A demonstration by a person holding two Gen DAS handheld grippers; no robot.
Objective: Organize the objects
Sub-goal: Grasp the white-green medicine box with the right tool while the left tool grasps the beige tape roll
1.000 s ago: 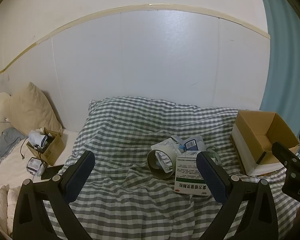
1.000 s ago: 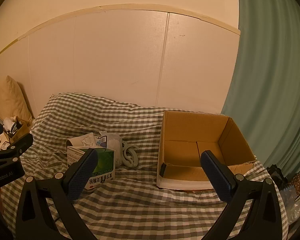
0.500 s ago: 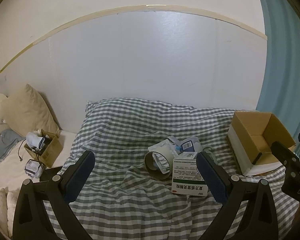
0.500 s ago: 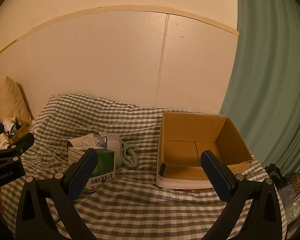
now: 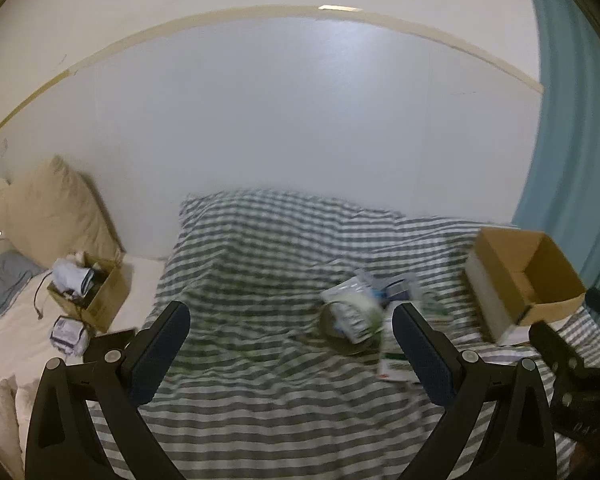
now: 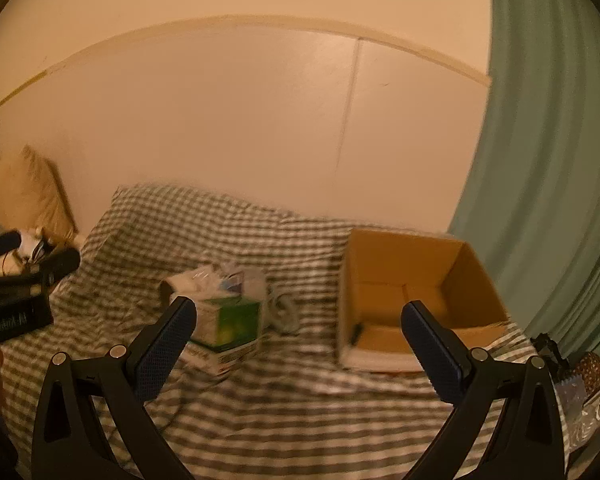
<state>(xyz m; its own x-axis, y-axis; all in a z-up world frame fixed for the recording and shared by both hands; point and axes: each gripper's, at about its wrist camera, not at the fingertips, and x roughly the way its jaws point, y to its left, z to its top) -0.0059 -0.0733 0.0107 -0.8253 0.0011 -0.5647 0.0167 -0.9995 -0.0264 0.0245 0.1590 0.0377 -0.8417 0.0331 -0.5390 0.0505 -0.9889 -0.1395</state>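
Note:
A pile of small items lies on the checked bedspread (image 5: 260, 360): a green and white medicine box (image 6: 228, 328), a brown tape roll (image 5: 340, 328) with blister packs, and a pale coiled cable (image 6: 284, 312). The medicine box also shows in the left wrist view (image 5: 392, 364). An open, empty cardboard box (image 6: 416, 300) stands to the right of the pile and also shows in the left wrist view (image 5: 524, 280). My left gripper (image 5: 292, 344) is open and empty, well short of the pile. My right gripper (image 6: 300, 340) is open and empty, hovering between pile and box.
A small cardboard box full of clutter (image 5: 88, 292) and a beige pillow (image 5: 56, 216) sit at the far left on a white sheet. A teal curtain (image 6: 548, 160) hangs at the right. The wall runs behind the bed. Both views are blurred.
Both grippers have pulled back and risen. The pile and cardboard box look smaller and farther. The left view has swung left, so the pile sits more to the right.

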